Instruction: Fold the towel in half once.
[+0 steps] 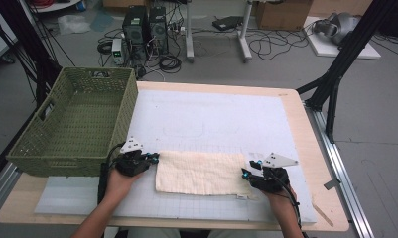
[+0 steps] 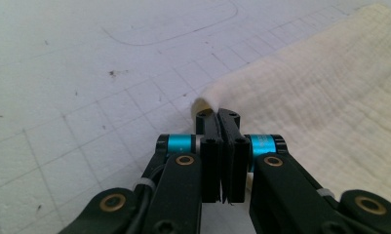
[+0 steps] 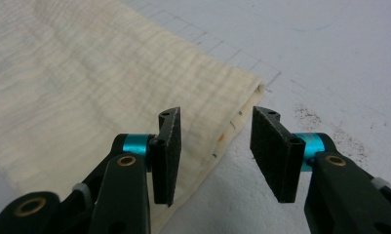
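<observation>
Plainly folded: cream cloth (image 1: 199, 172), crinkled weave, long rectangle lying flat on the white gridded mat (image 1: 211, 119), toward 6 o'clock of the worktop (image 1: 305, 148). Small tag at its 5 o'clock corner. Faint yellowish tint along the folds, layered edge visible in the right gripper view (image 3: 110, 87).

Left hand-held gripper (image 1: 154, 157) at the cloth's 9 o'clock end, jaws pressed together, pinching the corner of the cloth (image 2: 329, 87); a small lip of fabric poking up just past the tips (image 2: 217, 114). Right hand-held gripper (image 1: 245, 171) at the 3 o'clock end, jaws partly apart, straddling the cloth's folded edge without pressing on it (image 3: 215, 131); one pad over the fabric, the other over bare mat.

Around: green woven basket (image 1: 75, 124) at 9 to 10 o'clock, just beside the left hand-held gripper, overhanging the worktop edge. Dark specks on the mat near the right jaws. Beyond 12 o'clock, on the floor, computer towers (image 1: 146, 27) and tangled cables (image 1: 271, 44), well apart.
</observation>
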Tool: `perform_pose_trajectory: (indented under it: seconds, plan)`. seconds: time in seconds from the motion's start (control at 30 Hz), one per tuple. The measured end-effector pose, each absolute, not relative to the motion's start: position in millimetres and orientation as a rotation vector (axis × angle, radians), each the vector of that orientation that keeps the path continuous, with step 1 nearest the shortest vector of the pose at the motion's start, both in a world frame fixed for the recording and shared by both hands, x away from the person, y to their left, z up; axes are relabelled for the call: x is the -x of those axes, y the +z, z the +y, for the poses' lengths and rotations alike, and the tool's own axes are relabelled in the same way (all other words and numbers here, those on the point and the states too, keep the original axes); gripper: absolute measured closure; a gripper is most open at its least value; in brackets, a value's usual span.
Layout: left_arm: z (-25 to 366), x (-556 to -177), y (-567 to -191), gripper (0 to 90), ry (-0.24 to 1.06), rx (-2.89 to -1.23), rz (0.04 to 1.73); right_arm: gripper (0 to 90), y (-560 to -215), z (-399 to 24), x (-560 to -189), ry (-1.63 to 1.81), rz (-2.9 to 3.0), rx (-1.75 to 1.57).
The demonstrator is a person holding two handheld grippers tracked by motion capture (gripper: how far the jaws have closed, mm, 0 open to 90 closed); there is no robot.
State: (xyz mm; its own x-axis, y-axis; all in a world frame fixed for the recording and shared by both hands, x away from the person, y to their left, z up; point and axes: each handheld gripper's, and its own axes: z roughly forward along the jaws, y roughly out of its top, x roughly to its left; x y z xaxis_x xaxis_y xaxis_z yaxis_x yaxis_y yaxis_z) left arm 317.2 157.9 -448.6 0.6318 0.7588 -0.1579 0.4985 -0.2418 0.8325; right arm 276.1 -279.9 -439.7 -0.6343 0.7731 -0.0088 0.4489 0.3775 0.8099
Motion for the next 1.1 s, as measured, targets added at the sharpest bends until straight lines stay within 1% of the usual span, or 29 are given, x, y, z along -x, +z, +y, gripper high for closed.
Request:
perform_pose_trajectory:
  seconds: [0.03, 0.07, 0.13, 0.2, 0.27, 0.3, 0.37, 0.5, 0.63, 0.67, 0.77, 0.8, 0.83, 0.87, 0.9, 0.93, 0.97, 1.0, 1.1]
  plan:
    - [158.8, -317.5, -448.4, 86.2, 0.338, -1.906, 0.999, 53.7, -439.7, -279.6, -276.9, 1.143, 2.248, -1.06]
    - [158.9, -317.5, -448.3, 82.8, 0.324, -1.899, 1.004, 53.5, -439.5, -279.3, -277.2, 1.136, 2.24, -1.073]
    - [157.9, -316.9, -446.9, 70.7, 0.314, -1.892, 1.01, 52.5, -439.5, -279.7, -279.1, 1.128, 2.224, -1.078]
    - [156.5, -316.3, -444.7, 66.9, 0.333, -1.892, 0.987, 52.1, -438.7, -280.8, -281.6, 1.115, 2.21, -1.076]
    - [155.1, -317.5, -442.7, 59.1, 0.344, -1.877, 0.981, 51.8, -437.1, -282.8, -285.5, 1.113, 2.199, -1.078]
    - [154.8, -318.8, -442.1, 57.2, 0.344, -1.871, 0.978, 51.2, -436.2, -283.9, -288.1, 1.12, 2.193, -1.082]
    - [154.8, -322.8, -441.9, 52.3, 0.364, -1.821, 0.969, 50.7, -435.0, -284.2, -294.5, 1.129, 2.194, -1.073]
    - [149.6, -338.0, -440.3, 46.1, 0.363, -1.854, 0.978, 49.2, -435.8, -277.0, -311.7, 1.165, 2.224, -1.029]
    - [141.6, -352.1, -439.9, 45.3, 0.335, -1.888, 0.968, 49.9, -442.2, -270.5, -329.5, 1.189, 2.264, -1.054]
    - [139.4, -354.6, -441.5, 45.4, 0.322, -1.903, 0.977, 51.8, -444.8, -269.7, -332.5, 1.194, 2.278, -1.063]
    - [135.2, -357.7, -447.8, 46.2, 0.294, -1.955, 0.98, 61.5, -450.3, -266.9, -337.6, 1.158, 2.352, -1.055]
    - [134.3, -357.9, -449.9, 48.1, 0.276, -1.975, 0.975, 64.7, -450.0, -266.3, -336.9, 1.154, 2.359, -1.05]
    - [133.8, -357.4, -451.2, 52.1, 0.278, -1.999, 0.964, 68.2, -450.1, -266.5, -336.5, 1.154, 2.364, -1.042]
    - [133.2, -355.9, -450.6, 54.1, 0.297, -2.009, 0.955, 71.6, -450.1, -267.0, -335.9, 1.151, 2.365, -1.045]
    - [132.8, -354.7, -450.4, 68.0, 0.301, -2.028, 0.942, 77.5, -449.9, -268.4, -335.0, 1.148, 2.364, -1.059]
    - [132.6, -353.4, -450.3, 76.8, 0.309, -2.04, 0.929, 79.9, -449.9, -269.6, -334.7, 1.148, 2.361, -1.064]
    - [132.9, -352.3, -449.5, 78.4, 0.308, -2.042, 0.928, 81.9, -450.0, -271.3, -334.5, 1.15, 2.36, -1.068]
    - [132.6, -351.3, -448.6, 85.4, 0.32, -2.047, 0.928, 83.1, -449.6, -271.9, -333.0, 1.149, 2.361, -1.085]
    - [132.2, -348.9, -446.5, 86.2, 0.375, -2.016, 0.944, 84.1, -447.6, -269.5, -327.5, 1.101, 2.344, -1.072]
